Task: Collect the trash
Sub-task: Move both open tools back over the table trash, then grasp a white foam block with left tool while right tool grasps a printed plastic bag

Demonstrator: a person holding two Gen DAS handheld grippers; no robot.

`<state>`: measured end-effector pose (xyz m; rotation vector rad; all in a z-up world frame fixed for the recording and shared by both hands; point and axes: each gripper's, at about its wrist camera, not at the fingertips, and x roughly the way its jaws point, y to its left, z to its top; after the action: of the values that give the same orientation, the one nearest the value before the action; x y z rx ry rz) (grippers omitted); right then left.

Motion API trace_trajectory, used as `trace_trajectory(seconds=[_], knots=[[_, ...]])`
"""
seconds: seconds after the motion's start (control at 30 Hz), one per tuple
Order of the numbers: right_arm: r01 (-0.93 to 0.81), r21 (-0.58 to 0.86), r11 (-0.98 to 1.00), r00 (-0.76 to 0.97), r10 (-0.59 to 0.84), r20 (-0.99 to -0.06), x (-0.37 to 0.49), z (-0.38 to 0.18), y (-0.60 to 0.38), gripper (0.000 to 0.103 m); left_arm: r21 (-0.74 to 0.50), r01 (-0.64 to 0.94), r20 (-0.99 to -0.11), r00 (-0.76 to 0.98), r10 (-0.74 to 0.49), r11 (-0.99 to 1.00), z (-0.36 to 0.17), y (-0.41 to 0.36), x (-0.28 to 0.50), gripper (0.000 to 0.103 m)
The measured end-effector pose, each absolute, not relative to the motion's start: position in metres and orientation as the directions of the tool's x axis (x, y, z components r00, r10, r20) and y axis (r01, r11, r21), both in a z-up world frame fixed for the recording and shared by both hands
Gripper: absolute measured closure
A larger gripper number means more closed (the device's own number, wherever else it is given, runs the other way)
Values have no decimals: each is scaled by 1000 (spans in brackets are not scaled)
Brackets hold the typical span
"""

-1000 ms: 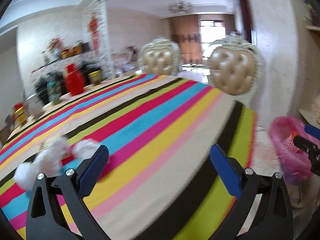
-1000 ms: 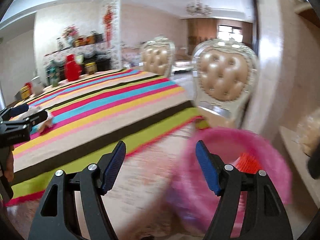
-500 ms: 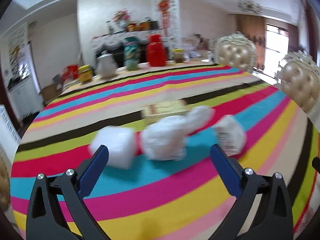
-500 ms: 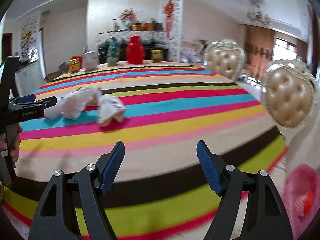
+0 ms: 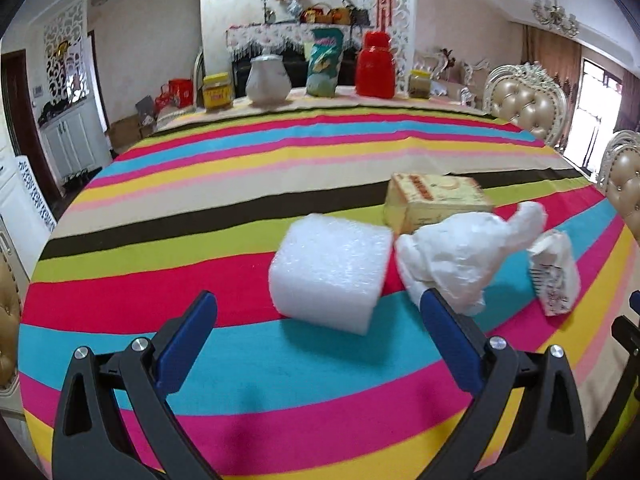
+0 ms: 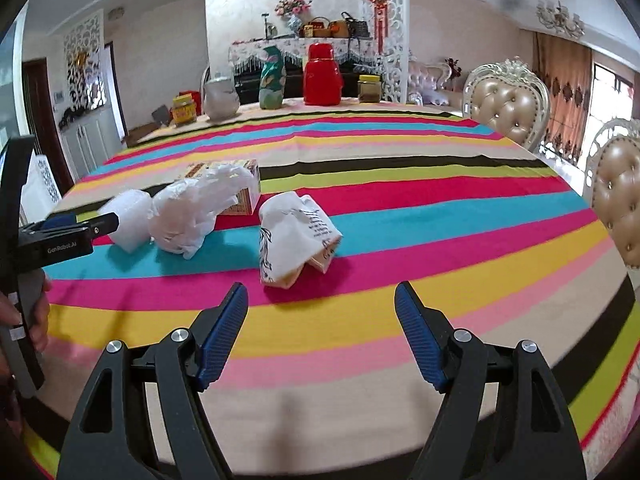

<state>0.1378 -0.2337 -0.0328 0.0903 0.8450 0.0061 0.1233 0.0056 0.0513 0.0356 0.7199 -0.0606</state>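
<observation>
Trash lies on the striped tablecloth (image 5: 200, 208): a white foam block (image 5: 330, 276), a crumpled white plastic bag (image 5: 464, 256), a yellow carton (image 5: 436, 200) behind them, and a crushed printed paper bag (image 5: 554, 276) at the right. My left gripper (image 5: 318, 338) is open, just short of the foam block, nothing between its fingers. In the right wrist view the paper bag (image 6: 296, 236) lies a little beyond my open, empty right gripper (image 6: 320, 324). The foam block (image 6: 128, 220), plastic bag (image 6: 196, 210) and carton (image 6: 244, 192) sit to its left, with the left gripper's side (image 6: 68, 236) beside the foam.
At the table's far edge stand a red jar (image 5: 376, 66), a green packet (image 5: 324, 64), a white pot (image 5: 266, 80) and yellow-lidded jars (image 5: 218, 90). Padded chairs (image 6: 506, 104) line the right side. A hand (image 6: 38, 312) holds the left gripper's handle.
Both grippers swung left, away from the pink bin beside the table, to face the trash pile. The foam block and paper bag now sit close in front of the open fingers.
</observation>
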Motion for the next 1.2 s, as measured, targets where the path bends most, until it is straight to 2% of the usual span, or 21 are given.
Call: trace_trajectory(seconds=[0.13,0.27,0.33,0.4,0.53,0.8,1.2], knots=[[18,77,997,647,47,-761,158,-40,-225,31,28,39,-689,725,-9,999,46,1,147,5],[18,68,998,625,42,-779,178,-50,-221,31,31,41,-679,734,-9,999,47,-4,160,5],[17,65,998,617,41,-786,185,-53,-217,31,2,48,-670,742,-34,999,42,-2,161,5],[22,65,998,622,37,-782,191,-53,-216,31,-50,63,-697,712,-80,997,38,4,168,5],[41,53,998,625,16,-781,204,-55,-213,27,-99,44,-702,705,-101,994,36,13,170,5],[47,11,999,585,-18,-811,224,-65,-205,27,-26,75,-719,692,-71,997,34,-2,174,5],[73,30,997,509,-11,-861,234,-79,-210,29,-49,49,-738,671,-69,998,29,3,179,5]])
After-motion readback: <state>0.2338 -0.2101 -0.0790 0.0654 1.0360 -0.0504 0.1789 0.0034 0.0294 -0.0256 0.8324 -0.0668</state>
